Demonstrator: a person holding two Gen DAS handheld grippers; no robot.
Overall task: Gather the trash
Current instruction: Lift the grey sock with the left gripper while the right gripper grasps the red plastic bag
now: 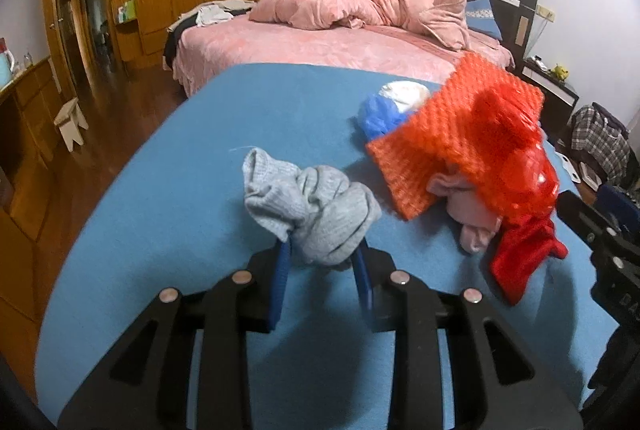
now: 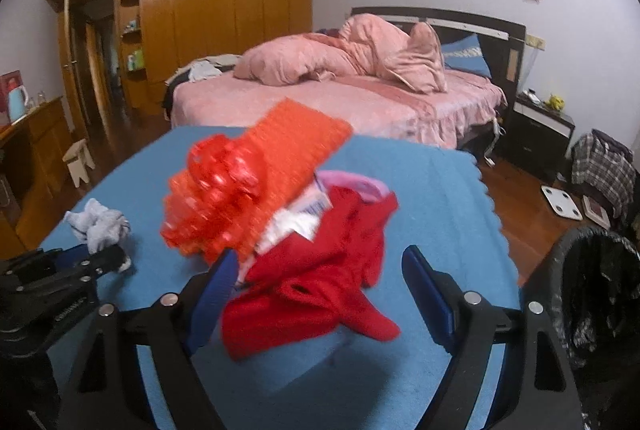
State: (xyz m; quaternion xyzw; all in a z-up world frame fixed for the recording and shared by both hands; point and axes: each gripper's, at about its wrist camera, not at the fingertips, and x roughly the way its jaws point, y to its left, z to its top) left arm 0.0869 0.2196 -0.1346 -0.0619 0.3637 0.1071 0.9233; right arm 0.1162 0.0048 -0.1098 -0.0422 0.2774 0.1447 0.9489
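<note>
Our left gripper (image 1: 322, 254) has its blue jaws clamped on a balled-up grey sock (image 1: 310, 206), held just above the blue table cover (image 1: 192, 158). Our right gripper (image 2: 320, 290) is spread wide, with the red cloth (image 2: 320, 294) and orange bubble wrap (image 2: 256, 186) bunched between its fingers; we honestly can't tell if it's gripping them. The black-lined trash bin (image 2: 596, 294) stands just off the table's right edge.

My left gripper (image 1: 322, 254) and right gripper (image 2: 320, 294) are both matte black slotted frames with round silver bolt heads, carrying flat blue finger pads (image 2: 428, 286), with faint embossed lettering on one body.
</note>
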